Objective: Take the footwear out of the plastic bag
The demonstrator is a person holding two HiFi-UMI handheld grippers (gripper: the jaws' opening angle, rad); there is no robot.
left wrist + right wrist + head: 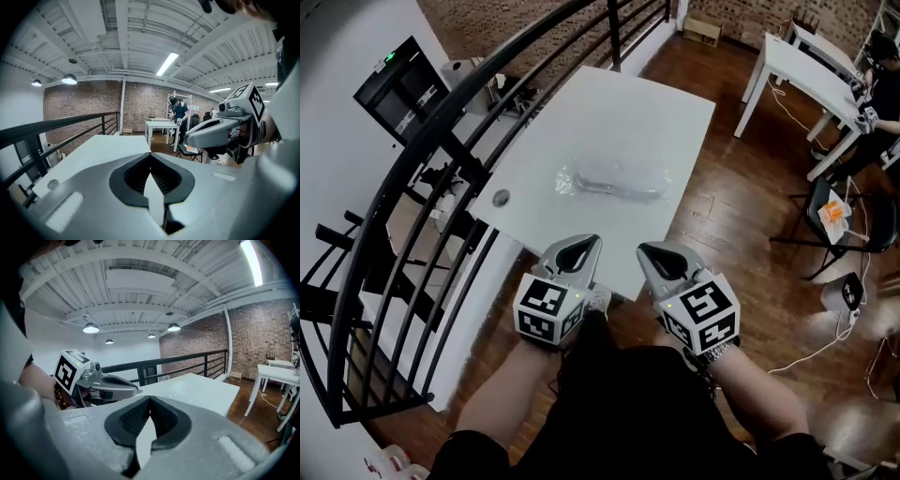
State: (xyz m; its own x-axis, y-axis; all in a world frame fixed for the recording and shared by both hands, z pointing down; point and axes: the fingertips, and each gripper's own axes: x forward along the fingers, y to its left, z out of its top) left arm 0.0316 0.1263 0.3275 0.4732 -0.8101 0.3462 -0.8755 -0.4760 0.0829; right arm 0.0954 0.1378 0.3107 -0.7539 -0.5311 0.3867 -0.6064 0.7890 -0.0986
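Both grippers, left (578, 249) and right (659, 257), hover closed and empty at the white table's (609, 112) near edge, the bagged footwear (614, 178) lying crosswise ahead, roughly equidistant.

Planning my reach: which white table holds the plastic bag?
The nearer table, by the black railing; the plastic bag lies mid-top. The other table stands far right.

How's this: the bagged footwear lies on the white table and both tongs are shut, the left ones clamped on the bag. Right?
Not quite. The left tongs are shut on nothing, as the left gripper view shows. The plastic bag of footwear lies untouched on the white table, and the right tongs are shut too.
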